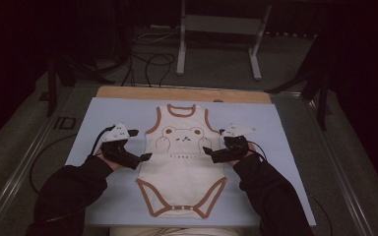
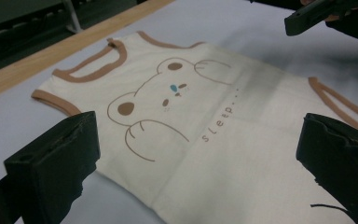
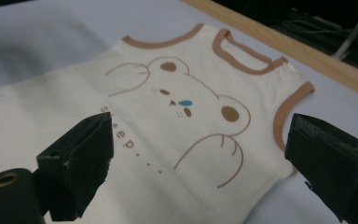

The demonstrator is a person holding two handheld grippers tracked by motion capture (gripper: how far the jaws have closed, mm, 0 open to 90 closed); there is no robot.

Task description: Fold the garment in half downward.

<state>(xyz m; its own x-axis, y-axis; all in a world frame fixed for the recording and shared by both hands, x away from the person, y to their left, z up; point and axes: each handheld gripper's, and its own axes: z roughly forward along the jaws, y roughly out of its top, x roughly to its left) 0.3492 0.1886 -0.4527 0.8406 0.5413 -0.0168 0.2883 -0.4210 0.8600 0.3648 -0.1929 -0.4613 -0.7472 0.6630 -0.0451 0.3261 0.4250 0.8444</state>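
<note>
A cream baby bodysuit (image 1: 182, 167) with brown trim and a bear print lies flat on the light blue mat (image 1: 103, 113), neck toward the far edge. My left gripper (image 1: 141, 144) stands open at the garment's left side edge, level with the bear. In the left gripper view the bodysuit (image 2: 223, 140) spreads between and beyond my left gripper's (image 2: 196, 126) wide jaws. My right gripper (image 1: 214, 141) stands open at the right side edge. The right gripper view has the bodysuit (image 3: 182, 70) under my right gripper (image 3: 200, 123), with nothing held.
The mat covers a table with a wooden strip (image 1: 182, 93) along its far edge. Beyond it on the floor are black cables (image 1: 147, 61) and a white metal frame (image 1: 216, 24). Dark stands (image 1: 320, 93) flank the table's far corners.
</note>
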